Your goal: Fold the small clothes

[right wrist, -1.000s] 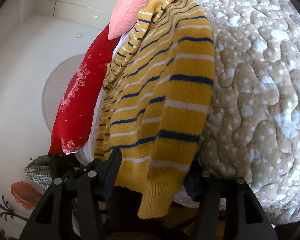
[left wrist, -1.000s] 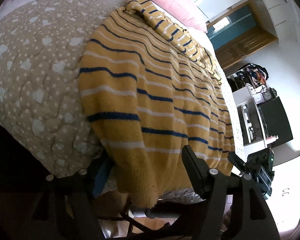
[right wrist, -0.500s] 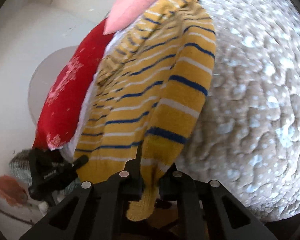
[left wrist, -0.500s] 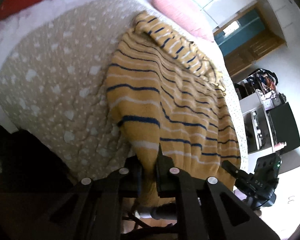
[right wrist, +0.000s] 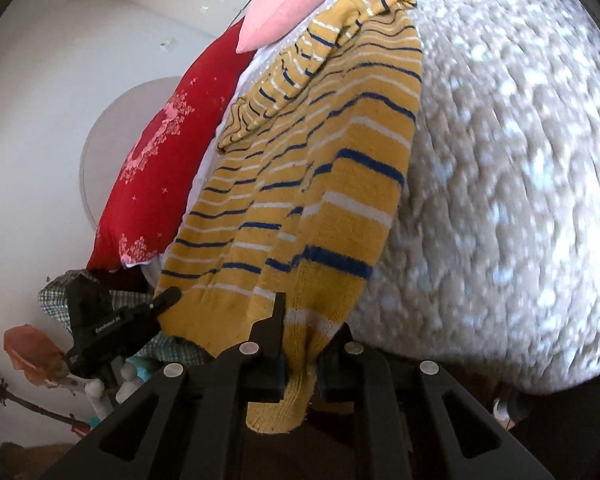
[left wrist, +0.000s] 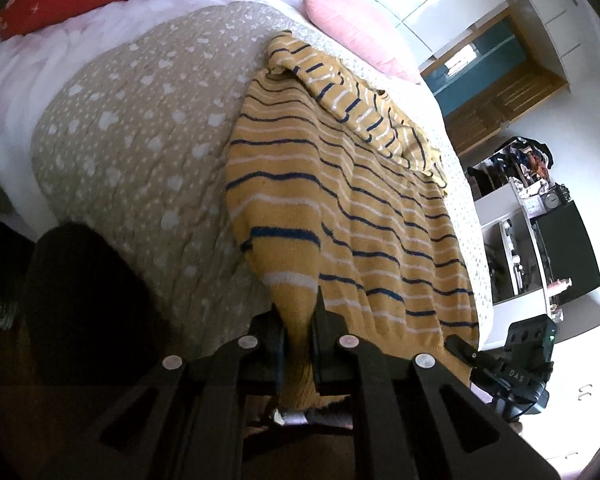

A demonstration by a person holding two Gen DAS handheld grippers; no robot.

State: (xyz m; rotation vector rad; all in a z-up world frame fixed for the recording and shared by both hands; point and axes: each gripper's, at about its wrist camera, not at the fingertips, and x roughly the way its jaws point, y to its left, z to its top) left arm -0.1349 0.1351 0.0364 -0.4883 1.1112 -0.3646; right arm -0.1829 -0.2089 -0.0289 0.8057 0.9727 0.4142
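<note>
My left claw (left wrist: 298, 334) is pinching the yellow hem of the striped sweater (left wrist: 340, 208), fabric bunched tight between the jaws at the bottom centre of the frame. My right claw (right wrist: 302, 354) is clamped on the hem too, a ribbed corner hanging out below the jaws. From there the sweater runs up the middle of both views, yellow with navy and white stripes, spread on the beige spotted quilt (left wrist: 140, 140) of the bed, one sleeve folded over near the top. Beyond it sits a pink pillow (left wrist: 356, 28) in the upper right of the left view, and a red pillow (right wrist: 172, 152) at the left of the right view.
</note>
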